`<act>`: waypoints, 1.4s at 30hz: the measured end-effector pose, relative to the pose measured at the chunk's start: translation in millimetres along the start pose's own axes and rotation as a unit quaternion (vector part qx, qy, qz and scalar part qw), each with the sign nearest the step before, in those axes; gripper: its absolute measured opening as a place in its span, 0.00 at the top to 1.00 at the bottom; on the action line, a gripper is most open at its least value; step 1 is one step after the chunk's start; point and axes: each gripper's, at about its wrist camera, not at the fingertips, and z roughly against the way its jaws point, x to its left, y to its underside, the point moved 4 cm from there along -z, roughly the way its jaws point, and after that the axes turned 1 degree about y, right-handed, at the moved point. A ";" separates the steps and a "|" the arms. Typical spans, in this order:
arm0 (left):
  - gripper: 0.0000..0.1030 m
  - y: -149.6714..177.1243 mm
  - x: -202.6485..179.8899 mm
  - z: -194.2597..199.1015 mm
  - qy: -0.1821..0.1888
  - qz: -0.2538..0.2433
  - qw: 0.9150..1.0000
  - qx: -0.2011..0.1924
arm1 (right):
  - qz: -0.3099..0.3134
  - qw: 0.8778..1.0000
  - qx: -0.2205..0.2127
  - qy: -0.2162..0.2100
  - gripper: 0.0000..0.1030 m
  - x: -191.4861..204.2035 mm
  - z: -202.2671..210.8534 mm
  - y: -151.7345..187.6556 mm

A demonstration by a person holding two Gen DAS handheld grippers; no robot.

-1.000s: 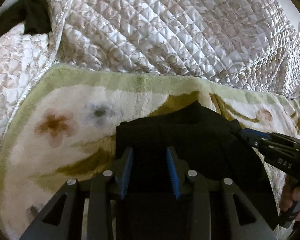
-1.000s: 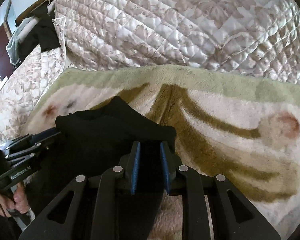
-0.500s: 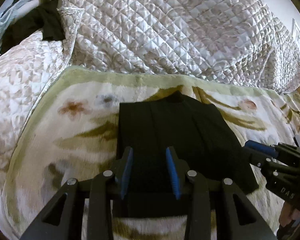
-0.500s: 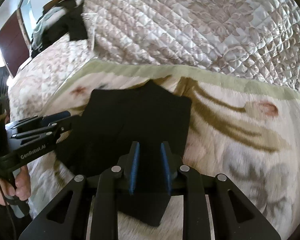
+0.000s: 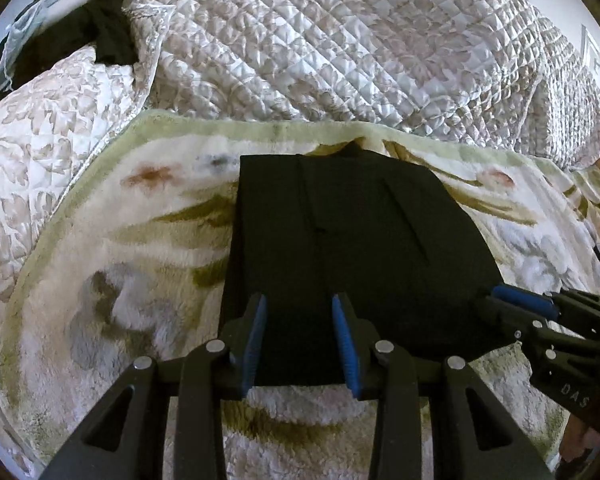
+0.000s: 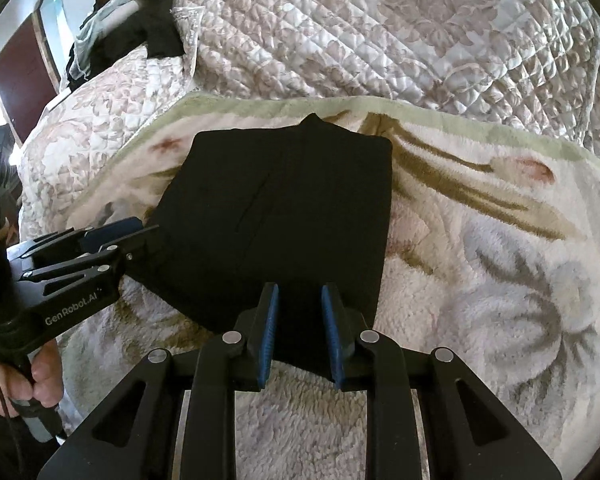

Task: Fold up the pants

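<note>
Both grippers have drawn back toward the near edge of the blanket since the earlier frames, and more of the pants now shows ahead of them, lying flat where the cloth was bunched and lifted before.

The left gripper (image 5: 300, 340) sits at the near hem with its blue pads part spread; black cloth lies between them, but whether the pads press on it cannot be told. The right gripper (image 6: 300, 332) is narrower, also astride the near edge of the cloth, and its hold is equally unclear. In the right wrist view a hand (image 6: 32, 380) grips the left tool's handle.

The pants (image 5: 348, 248) lie as a black, roughly square fold on the blanket (image 5: 100, 300), a seam running up the middle and a small point of cloth poking past the far edge. They look light, soft and limp, likely to sag and slide apart if lifted by one layer. The near corners, pinched through all layers, seem the best hold.

The blanket is plush, cream with green edge and flower print, likely clingy enough to drag on the cloth. Beyond it a quilt (image 5: 340, 48) is heaped on the bed, and dark clothes (image 5: 108, 36) hang at the far left.
</note>
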 end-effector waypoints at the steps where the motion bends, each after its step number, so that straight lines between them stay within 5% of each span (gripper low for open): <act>1: 0.63 0.1 -0.4 0.5 -0.002 0.000 1.000 -0.001 | 0.001 1.000 -0.002 0.002 0.78 1.1 0.5 1.0; 11: 0.60 9.5 1.6 26.8 -0.010 0.017 1.000 -0.004 | -0.009 1.000 -0.017 0.007 0.75 3.3 26.9 4.8; 15: 0.60 20.1 1.8 33.3 -0.007 0.022 1.000 0.008 | -0.004 1.000 -0.020 0.004 0.59 9.7 39.1 13.0; 24: 0.56 37.6 3.4 46.2 -0.022 0.020 1.000 0.008 | 0.002 1.000 -0.013 0.005 0.59 20.9 54.7 35.3; 42: 0.50 50.9 4.9 15.3 -0.040 0.013 0.999 0.030 | 0.000 1.000 0.014 0.023 0.59 11.8 22.7 47.6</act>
